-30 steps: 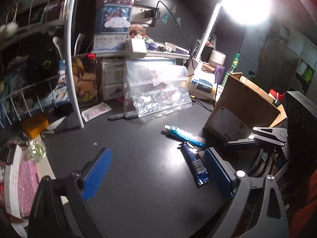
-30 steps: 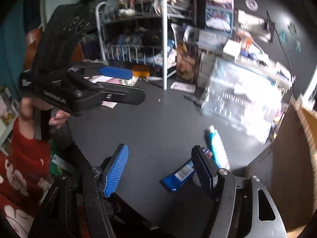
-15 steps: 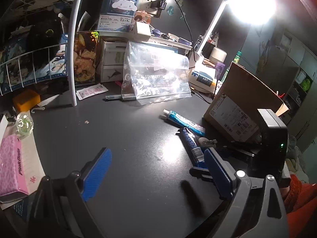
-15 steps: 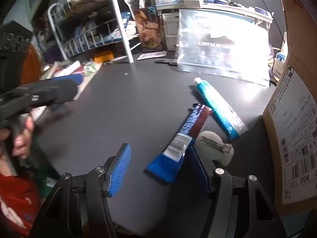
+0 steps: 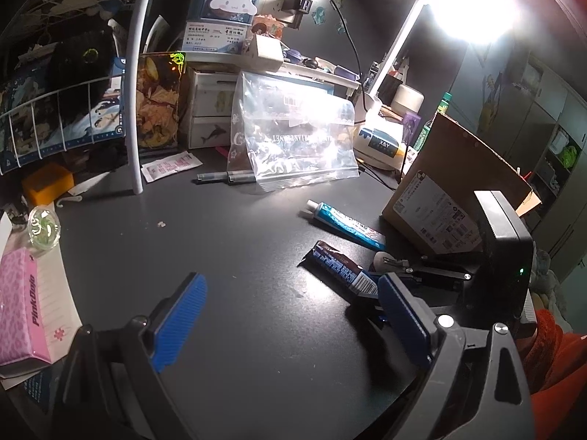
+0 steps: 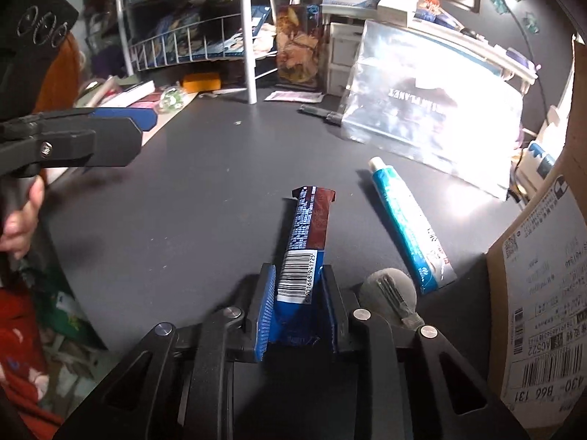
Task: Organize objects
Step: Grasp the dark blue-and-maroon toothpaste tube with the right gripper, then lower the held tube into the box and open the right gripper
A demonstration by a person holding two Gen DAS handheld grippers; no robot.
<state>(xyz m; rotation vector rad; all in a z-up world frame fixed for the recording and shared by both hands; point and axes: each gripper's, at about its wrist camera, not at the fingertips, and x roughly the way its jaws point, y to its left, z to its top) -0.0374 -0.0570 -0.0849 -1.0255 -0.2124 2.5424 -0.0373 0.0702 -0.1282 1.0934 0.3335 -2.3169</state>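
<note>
The right gripper has just been closing its jaws, and the blue pads now press both sides of the near, barcode end of the snack bar, which lies on the dark desk with its brown end pointing far. Just right of the bar lies a blue tube, cap to the far side; a small round brush sits beside the right jaw. A cardboard box stands at the right, a clear bag far behind. The left gripper hovers over bare desk, jaws wide apart and empty
</note>
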